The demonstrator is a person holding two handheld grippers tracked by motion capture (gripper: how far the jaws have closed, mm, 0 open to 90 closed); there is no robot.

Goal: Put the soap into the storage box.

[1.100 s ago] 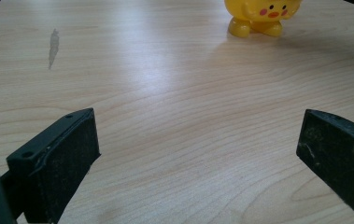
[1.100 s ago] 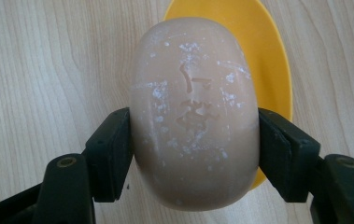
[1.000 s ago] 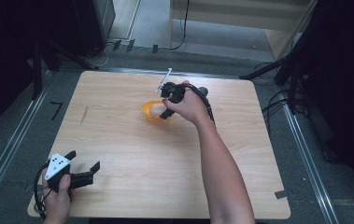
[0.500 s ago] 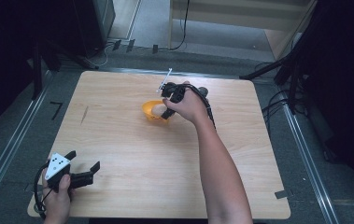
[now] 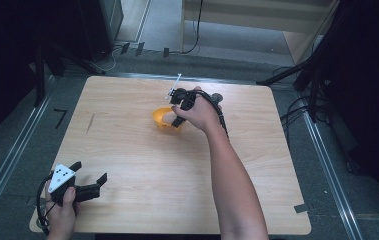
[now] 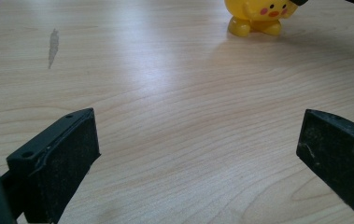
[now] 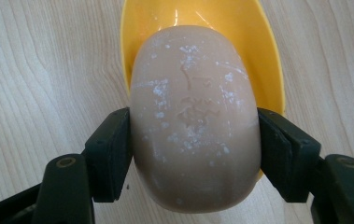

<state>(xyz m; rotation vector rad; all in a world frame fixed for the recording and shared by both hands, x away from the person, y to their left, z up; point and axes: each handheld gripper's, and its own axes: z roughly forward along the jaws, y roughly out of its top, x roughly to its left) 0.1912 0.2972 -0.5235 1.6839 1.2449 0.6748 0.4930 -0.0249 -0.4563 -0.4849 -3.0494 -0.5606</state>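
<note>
The right gripper (image 7: 195, 149) is clamping a pale beige bar of soap (image 7: 194, 116) across its short width, both jaws pressing flat against the bar's sides. The bar's long axis is running straight ahead from the jaws, so its far end is reaching out over a yellow soap dish (image 7: 202, 28) that is sitting on the wooden surface (image 7: 34, 70). The near end of the bar is hanging back between the jaws, short of the dish's near rim. Whether the bar is already resting in the dish or hovering just above it is hard to say from the right gripper view, since the bar is covering most of the hollow.

In the high view the right gripper (image 5: 179, 107) is working at the far middle of the surface (image 5: 142, 165), right beside the yellow dish (image 5: 161, 119); this hand is plainly the nearer one.

The left gripper (image 5: 88, 181) is waiting at the near left corner, well apart from the dish. In its own view the jaws are standing wide with nothing between them, and the dish (image 6: 258, 16), shaped like a little yellow duck with pink cheeks, is lying far ahead and to the right.
</note>
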